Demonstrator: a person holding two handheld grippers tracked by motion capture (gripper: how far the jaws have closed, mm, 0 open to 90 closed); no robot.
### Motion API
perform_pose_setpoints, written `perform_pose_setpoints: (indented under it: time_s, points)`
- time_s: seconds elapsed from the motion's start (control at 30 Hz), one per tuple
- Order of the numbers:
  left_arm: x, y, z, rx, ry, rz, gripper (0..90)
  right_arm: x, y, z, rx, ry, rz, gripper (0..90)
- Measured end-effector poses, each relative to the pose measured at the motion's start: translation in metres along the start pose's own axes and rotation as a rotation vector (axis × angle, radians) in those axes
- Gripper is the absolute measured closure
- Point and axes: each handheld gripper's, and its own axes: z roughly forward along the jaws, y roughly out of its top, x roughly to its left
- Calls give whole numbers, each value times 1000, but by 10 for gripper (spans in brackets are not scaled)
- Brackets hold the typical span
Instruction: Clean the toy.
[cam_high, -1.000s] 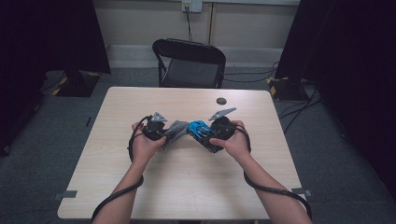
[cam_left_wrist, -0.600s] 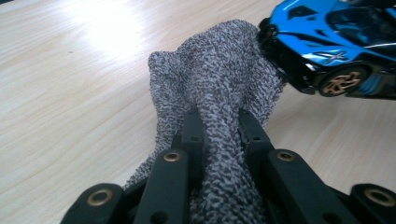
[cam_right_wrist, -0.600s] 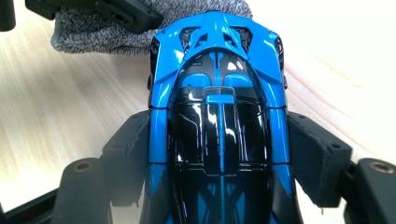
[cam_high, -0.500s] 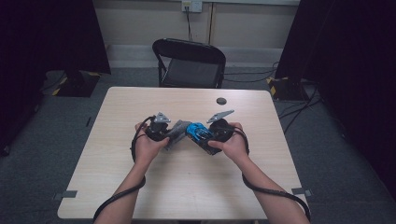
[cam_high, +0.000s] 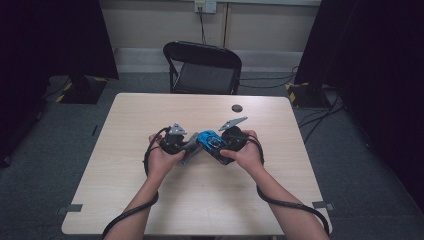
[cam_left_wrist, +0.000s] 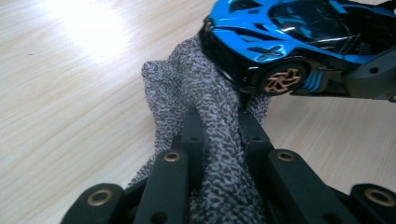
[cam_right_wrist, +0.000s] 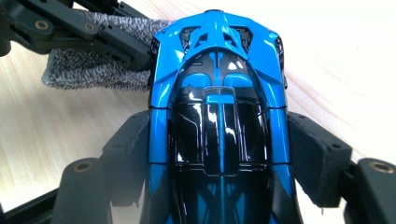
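**Wiping the toy car**

We hold the blue toy car (cam_right_wrist: 219, 116) in our right claw (cam_high: 220, 150), just above the surface (cam_high: 210, 200). Our left claw (cam_left_wrist: 219, 135) pinches a grey cloth (cam_left_wrist: 205, 98) against its nose. Push too hard and the glossy body could slip free.

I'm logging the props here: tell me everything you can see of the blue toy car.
The toy car is glossy blue with a black canopy, black lower body and a bronze-spoked wheel; it looks like hard plastic or metal. The right tongs clamp its sides, holding it above the table. A grey knitted cloth, pinched in the left tongs, presses against its nose.
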Motion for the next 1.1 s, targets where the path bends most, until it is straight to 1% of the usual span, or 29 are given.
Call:
perform_pose_setpoints:
  time_s: [0.07,0.13,0.17,0.2,0.23,0.33,0.37,0.43,0.47,0.5,0.57,0.6,0.67,0.9,0.93,0.97,1.03,1.07,1.1]
  points:
    - [-1,0,1,1,0,4,764,0,0,0,3,-1,3,289]
    - [-3,0,2,-4,-8,-6,764,0,0,0,3,-4,2,289]
    - [-3,0,2,-4,-6,2,764,-1,1,0,3,-2,7,289]
    - [-5,0,3,-7,-16,-7,764,-1,1,0,3,-2,7,289]
    - [-7,1,4,0,-22,0,764,-1,1,0,-2,-6,9,289]
    - [-10,1,5,2,-27,10,764,-2,1,1,0,-6,10,289]
    - [-12,1,6,3,-33,6,765,-2,2,1,3,-7,11,289]
    - [-15,1,8,5,-43,22,764,-3,2,1,1,-5,16,289]
    - [-18,1,9,0,-54,13,764,-3,2,1,0,-6,20,289]
    - [-23,1,12,4,-64,18,764,-3,2,1,2,-8,18,289]
    - [-24,1,12,5,-72,21,764,-4,3,2,3,-11,17,289]
    - [-26,1,14,4,-70,26,764,-4,3,2,4,-10,17,289]
    - [-29,1,15,8,-83,30,764,-5,3,2,1,-11,22,289]
    - [-38,2,17,12,-104,56,764,-7,5,2,1,-14,29,289]
    - [-39,2,18,13,-107,61,764,-7,6,3,0,-24,34,289]
    - [-42,2,19,13,-116,63,764,-8,7,3,0,-22,32,289]
    - [-44,2,20,14,-122,63,764,-8,7,3,0,-25,33,289]
    - [-45,2,20,15,-122,67,764,-8,7,3,0,-24,34,289]
    - [-49,2,22,24,-134,80,764,-8,8,4,-2,-25,40,289]
